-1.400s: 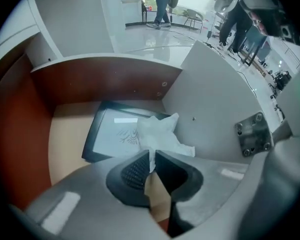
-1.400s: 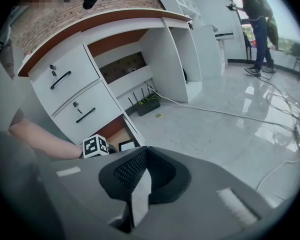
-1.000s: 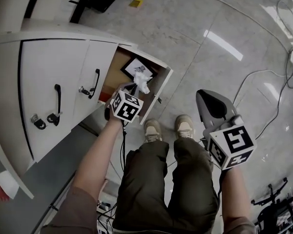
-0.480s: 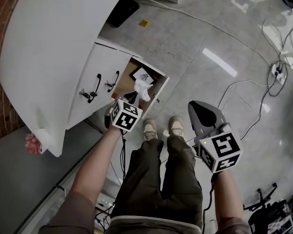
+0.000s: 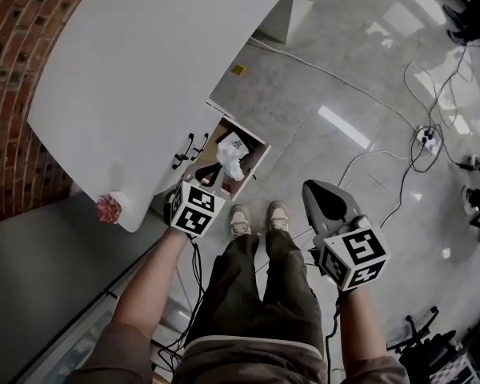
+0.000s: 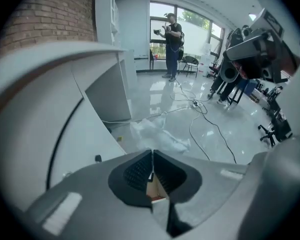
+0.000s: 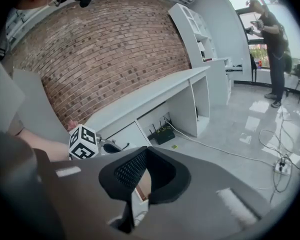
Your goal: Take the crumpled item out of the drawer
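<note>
**A:** What is lying left of the drawer (image 5: 254, 166)?

**B:** A smooth white countertop (image 5: 144, 70) is spreading over that side. A small reddish wad (image 5: 108, 208) is sitting on its rounded corner, well left of the drawer.

**A:** And the left gripper (image 5: 216, 176)?

**B:** It is reaching in over the drawer's near edge. Its ribbed black pads are pressing together at the tips and pinching the crumpled item (image 5: 230, 164). The item is a wrinkled white clump, thin like tissue or film, and it is puffing out past the tips above the drawer's open mouth. I cannot tell how high.

**A:** Is anything lying inside?

**B:** The drawer is showing a tan, wood-like bottom between white walls. A flat square card (image 5: 234, 142) with a black pattern is lying at its far end.

**A:** And to the right?

**B:** Pale shoes (image 5: 258, 218) are standing just beside the drawer's front. The right gripper (image 5: 310, 189) is hanging well right of the drawer. Its grey shell is tapering to a point, with the pads meeting and nothing between them. Thin cables (image 5: 384, 154) are curling across the glossy floor (image 5: 336, 70) beyond.
</note>
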Demonstrator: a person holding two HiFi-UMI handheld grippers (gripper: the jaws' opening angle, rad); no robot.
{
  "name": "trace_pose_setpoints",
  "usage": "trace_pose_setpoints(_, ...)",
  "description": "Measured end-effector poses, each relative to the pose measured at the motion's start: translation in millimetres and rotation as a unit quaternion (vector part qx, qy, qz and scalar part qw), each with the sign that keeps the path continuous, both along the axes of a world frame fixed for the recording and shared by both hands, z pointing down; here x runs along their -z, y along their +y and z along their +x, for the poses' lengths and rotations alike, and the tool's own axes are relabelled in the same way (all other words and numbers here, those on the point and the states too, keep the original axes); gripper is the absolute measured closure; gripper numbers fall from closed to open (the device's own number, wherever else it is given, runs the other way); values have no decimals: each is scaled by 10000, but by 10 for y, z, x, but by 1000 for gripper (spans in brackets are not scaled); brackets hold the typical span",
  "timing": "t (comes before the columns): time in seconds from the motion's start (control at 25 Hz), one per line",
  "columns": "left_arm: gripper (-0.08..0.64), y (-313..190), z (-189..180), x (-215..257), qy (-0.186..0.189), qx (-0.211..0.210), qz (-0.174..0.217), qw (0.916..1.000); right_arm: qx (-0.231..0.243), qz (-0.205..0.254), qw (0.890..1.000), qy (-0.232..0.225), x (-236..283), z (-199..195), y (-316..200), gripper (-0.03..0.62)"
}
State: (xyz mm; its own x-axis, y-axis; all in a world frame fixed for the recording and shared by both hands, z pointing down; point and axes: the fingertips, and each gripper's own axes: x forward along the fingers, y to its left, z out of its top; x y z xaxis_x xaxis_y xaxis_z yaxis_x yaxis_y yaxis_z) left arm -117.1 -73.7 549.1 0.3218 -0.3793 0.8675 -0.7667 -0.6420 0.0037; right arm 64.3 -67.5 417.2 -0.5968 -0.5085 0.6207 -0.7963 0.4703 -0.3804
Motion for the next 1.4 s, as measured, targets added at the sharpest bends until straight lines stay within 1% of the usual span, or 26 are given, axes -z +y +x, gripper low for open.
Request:
trace_pose_setpoints(0.16, 546, -3, -55, 644, -15, 126, 201, 9997, 27, 256, 9996, -101, 615, -123, -4, 563)
trace_pose_setpoints(0.28, 546, 15, -69, 1133, 199, 241, 341, 9989, 58, 478, 9988, -134, 1081, -213, 12, 563)
trace_pose_setpoints(0.44, 546, 38, -40, 1774, 433, 189, 687, 9965, 4, 825, 9966, -67, 1613, -263, 61, 563)
trace_pose_setpoints(0.6, 546, 93, 79, 2440, 623, 102, 1088, 9921, -106, 1112, 9937, -111, 2095, -247, 203, 563)
trace_pose_setpoints(0.72, 546, 97, 168, 2930, 817, 59, 1394, 9868, 6, 1451, 9893, -174, 2492, -288, 276, 563)
trace_pose_setpoints(0.92, 546, 178, 264, 3611, 871, -171, 1941, 9770, 118, 1949, 9807, -106, 3091, -288, 398, 565)
trace_pose_setpoints(1.08, 545, 285, 226, 4090, 894, -255, 2325, 9682, 218, 2321, 9724, -49, 3539, -355, 516, 565)
trace_pose_setpoints(1.24, 545, 428, 114, 4509, 966, -174, 2681, 9584, 196, 2865, 9575, -274, 4042, -539, 669, 565)
trace_pose_setpoints(1.4, 545, 593, -17, 4773, 996, -39, 2912, 9515, 332, 3005, 9521, -460, 4260, -679, 848, 565)
